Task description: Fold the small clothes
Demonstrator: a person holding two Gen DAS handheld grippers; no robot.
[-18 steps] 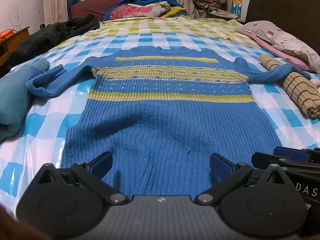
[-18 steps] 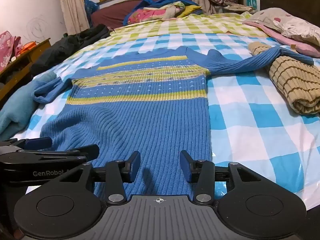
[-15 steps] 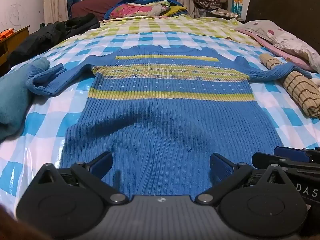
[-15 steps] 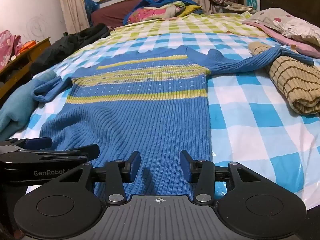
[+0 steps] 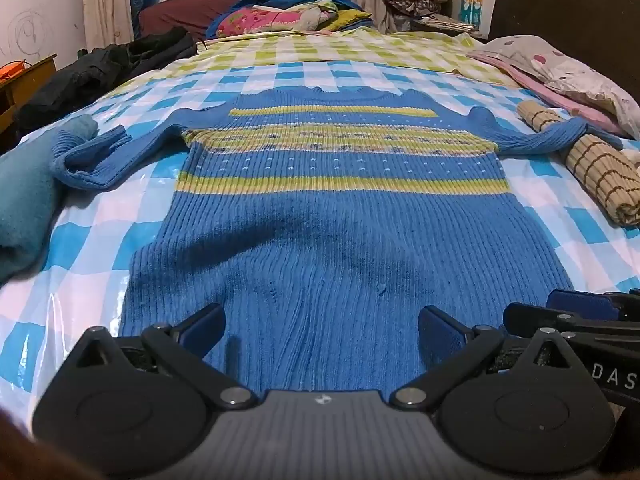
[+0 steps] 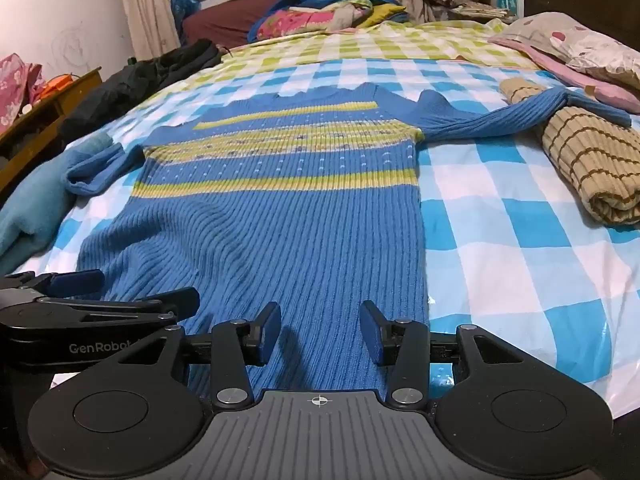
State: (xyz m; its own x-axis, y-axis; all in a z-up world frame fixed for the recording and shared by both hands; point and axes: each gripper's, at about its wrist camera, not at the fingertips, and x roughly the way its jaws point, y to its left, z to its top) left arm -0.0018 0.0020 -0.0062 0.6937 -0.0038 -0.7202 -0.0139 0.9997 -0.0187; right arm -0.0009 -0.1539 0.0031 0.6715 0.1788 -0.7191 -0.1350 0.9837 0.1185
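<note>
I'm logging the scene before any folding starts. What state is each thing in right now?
blue sweater: spread flat on the bed, unfolded, sleeves out to the sides.
right sleeve: draped over the striped beige garment.
striped beige garment: rolled up.
teal garment: bunched at the bed edge.
left tongs: open wide above the hem, holding nothing.
right tongs: open above the hem, holding nothing.

Two pieces of white lettering could be read, each printed on a black gripper body. In the right wrist view, "GenRobot" was seen on the side of the left gripper, its last letter partly cut off. In the left wrist view, "DAS" was seen on the right gripper, cut at the picture's edge. No other text was legible.
</note>
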